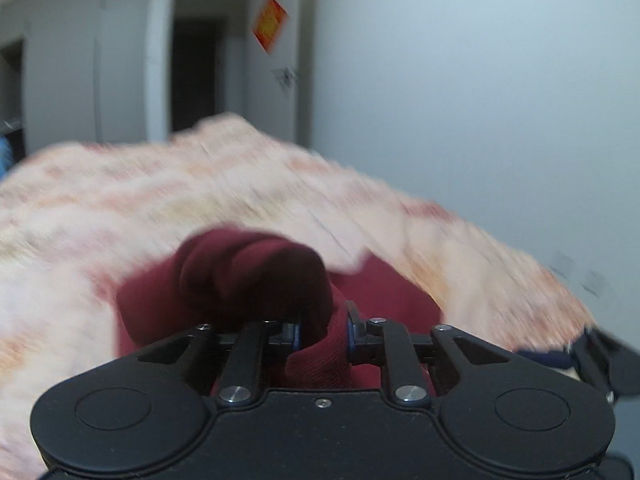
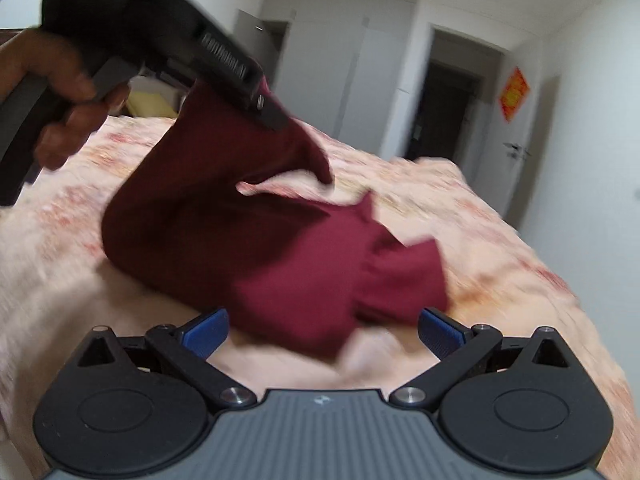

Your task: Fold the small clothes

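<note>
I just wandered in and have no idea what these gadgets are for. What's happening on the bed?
A person is folding a small dark red garment on a bed with a pink patterned cover, holding a hand-held gripping tool in each hand. The left tool has pinched a bunch of the cloth and lifts one end off the bed, with the hand gripping its handle. The right tool is wide open just in front of the garment's other end, which lies on the cover, and grips nothing.
</note>
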Motion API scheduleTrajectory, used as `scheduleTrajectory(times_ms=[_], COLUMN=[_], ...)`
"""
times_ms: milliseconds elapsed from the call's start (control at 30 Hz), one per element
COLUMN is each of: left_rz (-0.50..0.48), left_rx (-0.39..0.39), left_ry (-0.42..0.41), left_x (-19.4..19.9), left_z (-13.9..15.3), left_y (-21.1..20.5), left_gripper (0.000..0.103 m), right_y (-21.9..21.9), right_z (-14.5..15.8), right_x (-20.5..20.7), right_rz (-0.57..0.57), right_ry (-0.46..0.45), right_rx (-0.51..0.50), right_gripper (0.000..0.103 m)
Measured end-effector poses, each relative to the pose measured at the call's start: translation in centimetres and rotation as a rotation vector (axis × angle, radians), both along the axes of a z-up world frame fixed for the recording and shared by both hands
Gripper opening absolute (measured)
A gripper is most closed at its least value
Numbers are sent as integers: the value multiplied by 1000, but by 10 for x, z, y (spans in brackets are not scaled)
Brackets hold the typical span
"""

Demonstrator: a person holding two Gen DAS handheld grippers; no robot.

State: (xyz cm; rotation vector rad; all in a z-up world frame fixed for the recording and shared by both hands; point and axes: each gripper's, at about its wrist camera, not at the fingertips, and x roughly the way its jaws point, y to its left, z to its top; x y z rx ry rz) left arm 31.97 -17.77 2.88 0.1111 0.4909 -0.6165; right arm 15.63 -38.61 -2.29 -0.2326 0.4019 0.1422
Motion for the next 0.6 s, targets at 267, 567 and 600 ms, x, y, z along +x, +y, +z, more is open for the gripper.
scheduleTrajectory(times_ms=[267,567,600], left_rz=[-5,205,246], left_rx=[-172,-283,-294], left_ry=[196,194,194], left_x=[-7,-36,-37], left_z=[-27,-12,-11], left_y=[31,100,108], left_gripper=[81,102,102], right_y=[-29,-23,-19], right_z=[-5,5,6], right_x=[-10,2,3], right_rz=[-102,-73,-59], right_ry=[15,-28,-34], right_rx=[69,111,113], right_gripper=[103,103,103])
